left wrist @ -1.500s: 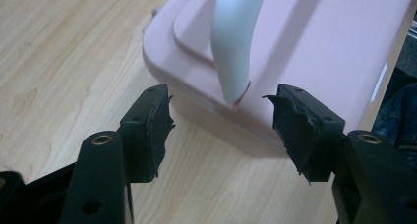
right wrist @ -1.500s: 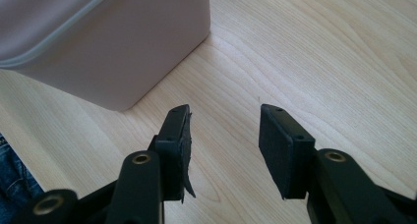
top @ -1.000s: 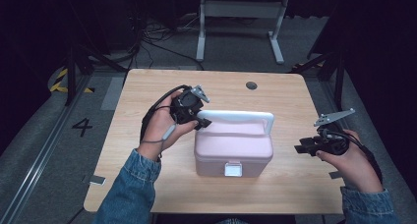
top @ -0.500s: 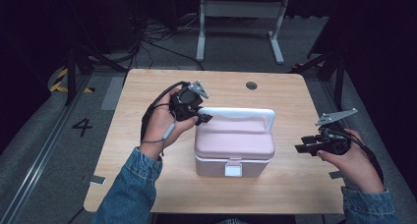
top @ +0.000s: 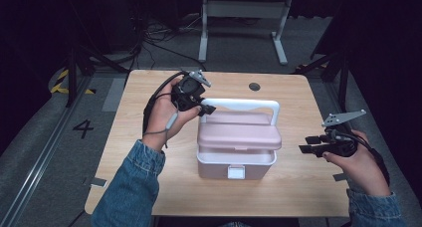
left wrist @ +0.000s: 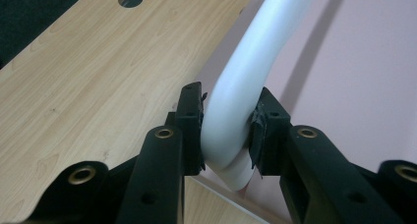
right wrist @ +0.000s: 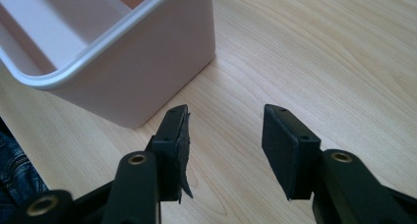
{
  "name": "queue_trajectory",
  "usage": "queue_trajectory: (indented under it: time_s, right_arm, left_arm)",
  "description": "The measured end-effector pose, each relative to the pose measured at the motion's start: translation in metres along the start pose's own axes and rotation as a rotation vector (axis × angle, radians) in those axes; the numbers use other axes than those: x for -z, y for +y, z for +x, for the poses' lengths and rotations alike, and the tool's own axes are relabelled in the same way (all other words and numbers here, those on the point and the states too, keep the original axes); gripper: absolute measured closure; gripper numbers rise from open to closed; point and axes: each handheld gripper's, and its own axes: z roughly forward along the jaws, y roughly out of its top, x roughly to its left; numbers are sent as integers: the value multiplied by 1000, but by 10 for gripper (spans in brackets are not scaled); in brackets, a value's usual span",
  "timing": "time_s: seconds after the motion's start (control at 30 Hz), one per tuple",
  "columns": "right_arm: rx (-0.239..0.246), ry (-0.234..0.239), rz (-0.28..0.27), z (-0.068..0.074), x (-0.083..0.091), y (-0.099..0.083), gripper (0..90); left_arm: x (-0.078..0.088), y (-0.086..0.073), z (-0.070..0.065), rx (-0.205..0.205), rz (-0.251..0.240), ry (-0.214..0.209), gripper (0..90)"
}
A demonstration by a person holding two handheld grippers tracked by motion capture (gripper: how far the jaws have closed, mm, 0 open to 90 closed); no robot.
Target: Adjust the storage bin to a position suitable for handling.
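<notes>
A pink box stands mid-table with a white latch on its front. Its base (top: 219, 168) has a white rim, and the right gripper view looks down into the base (right wrist: 147, 71) from beside it. The pink lid (top: 239, 135) hangs a little above the base. My left gripper (top: 208, 109) is shut on the left bend of the lid's white handle (top: 239, 104). In the left gripper view the handle (left wrist: 246, 76) is pinched between both pads of my left gripper (left wrist: 227, 130). My right gripper (top: 309, 143) hovers open to the right of the box, and nothing lies between its pads (right wrist: 225, 145).
The wooden table (top: 149, 187) has a round cable hole (top: 255, 86) near its far edge. A white metal frame (top: 244, 8) stands on the floor beyond it. A floor mark "4" (top: 82, 129) lies to the left.
My left gripper has raised the handle, and the lid has come up off the base. The right gripper has drifted slightly toward the near edge.
</notes>
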Motion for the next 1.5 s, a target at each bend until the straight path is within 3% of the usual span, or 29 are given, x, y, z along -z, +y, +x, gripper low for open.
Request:
queue_trajectory:
  time_s: [0.17,0.5,0.7,0.83,0.93,1.17,1.37,1.5]
  right_arm:
    - [5,9,-18,2,2,1,562]
    - [30,30,-80,10,9,5,604]
    - [58,64,-121,18,8,8,678]
    - [91,78,-146,23,7,10,739]
    - [126,103,-200,27,6,11,791]
    - [158,161,-334,32,9,14,900]
    - [174,218,-427,37,3,17,900]
    - [191,213,-453,41,-5,21,900]
  left_arm:
    - [-1,2,7,32,-20,-5,702]
    - [0,9,13,70,-46,49,686]
    - [-1,12,15,84,-56,73,680]
    - [-2,12,20,99,-69,66,679]
    - [-3,11,21,109,-76,59,678]
    - [-3,11,21,106,-82,63,678]
    - [-4,10,24,119,-97,54,678]
    - [-5,10,28,129,-106,49,677]
